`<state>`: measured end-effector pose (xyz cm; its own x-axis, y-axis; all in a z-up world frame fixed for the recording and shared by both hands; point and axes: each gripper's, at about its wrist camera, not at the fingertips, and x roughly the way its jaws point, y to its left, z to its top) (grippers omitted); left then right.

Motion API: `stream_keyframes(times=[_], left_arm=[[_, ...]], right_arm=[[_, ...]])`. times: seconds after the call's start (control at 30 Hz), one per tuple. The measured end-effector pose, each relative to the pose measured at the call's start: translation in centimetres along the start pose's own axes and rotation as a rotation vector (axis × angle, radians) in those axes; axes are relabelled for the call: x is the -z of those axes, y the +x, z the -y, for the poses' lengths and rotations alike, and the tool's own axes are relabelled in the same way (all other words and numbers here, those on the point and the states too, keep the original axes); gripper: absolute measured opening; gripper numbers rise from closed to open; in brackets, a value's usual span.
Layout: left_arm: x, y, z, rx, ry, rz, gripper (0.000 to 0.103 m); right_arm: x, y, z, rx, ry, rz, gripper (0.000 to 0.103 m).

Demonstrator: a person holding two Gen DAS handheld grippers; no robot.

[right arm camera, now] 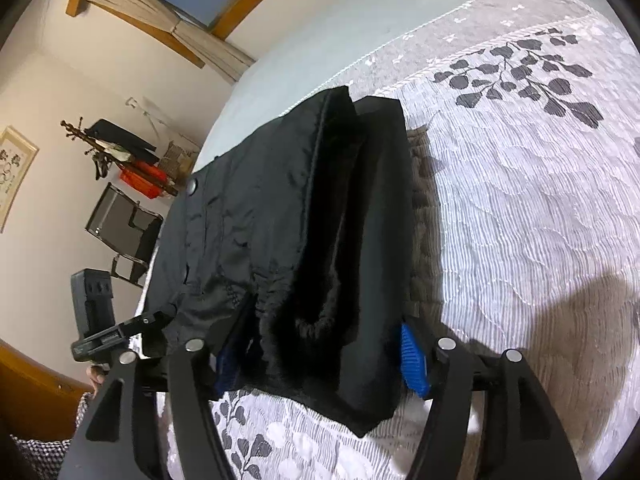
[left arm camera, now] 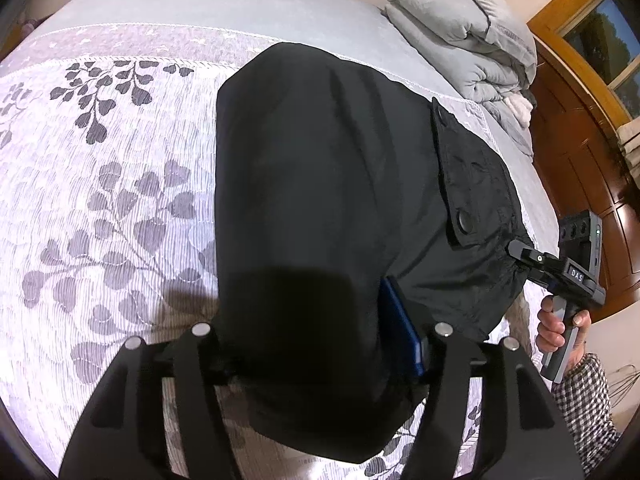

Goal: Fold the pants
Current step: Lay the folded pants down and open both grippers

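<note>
Nearest in each wrist view, the black pants (left arm camera: 328, 184) lie folded on the bed (left arm camera: 104, 208), their near edge running between the fingers of both tools. The left hand-held gripper (left arm camera: 320, 360) stands spread with cloth between its fingers — the blue pad (left arm camera: 402, 328) sits beside the fabric, not visibly pressing it. The right hand-held gripper (right arm camera: 320, 364) is likewise spread, its blue pads on either side of the bunched waistband (right arm camera: 304, 312) without pinching. The pants look soft, limp and fairly thick, with a fuzzy lining and a smooth shell that may slide — best taken at the stacked edge or corners, all layers together. Farther off, a folded grey quilt (left arm camera: 460, 28) rests on the bed.
</note>
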<state>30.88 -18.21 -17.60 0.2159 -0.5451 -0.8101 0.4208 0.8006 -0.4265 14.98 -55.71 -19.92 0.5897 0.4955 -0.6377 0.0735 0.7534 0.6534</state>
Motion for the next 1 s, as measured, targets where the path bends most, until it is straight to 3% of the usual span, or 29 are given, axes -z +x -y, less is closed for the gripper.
stream_keyframes(times=[0.2, 0.4, 0.53, 0.73, 0.87, 1.0], left_arm=[[0.6, -0.7, -0.1, -0.023, 0.018, 0.008, 0.067], [1.5, -2.4, -0.5, -0.097, 0.037, 0.043, 0.084], [2.1, -3.7, -0.8, -0.132, 0.037, 0.061, 0.089], [3.3, -6.3, -1.0, -0.225, 0.034, 0.109, 0.092], [4.2, -7.9, -0.3, -0.359, 0.054, 0.142, 0.092], [4.9, -9.4, 0.6, -0.414, 0.053, 0.173, 0.094]], right_arm=[[0.5, -1.1, 0.5, 0.003, -0.005, 0.016, 0.066], [1.2, -3.0, 1.4, 0.027, 0.010, 0.043, 0.068], [2.2, -4.8, 2.5, 0.056, 0.030, 0.065, 0.068], [4.0, -8.0, 3.9, 0.171, 0.069, 0.121, 0.067], [5.5, -10.6, 4.2, 0.291, 0.076, 0.176, 0.079], [6.7, -12.3, 2.4, 0.394, 0.040, 0.212, 0.085]])
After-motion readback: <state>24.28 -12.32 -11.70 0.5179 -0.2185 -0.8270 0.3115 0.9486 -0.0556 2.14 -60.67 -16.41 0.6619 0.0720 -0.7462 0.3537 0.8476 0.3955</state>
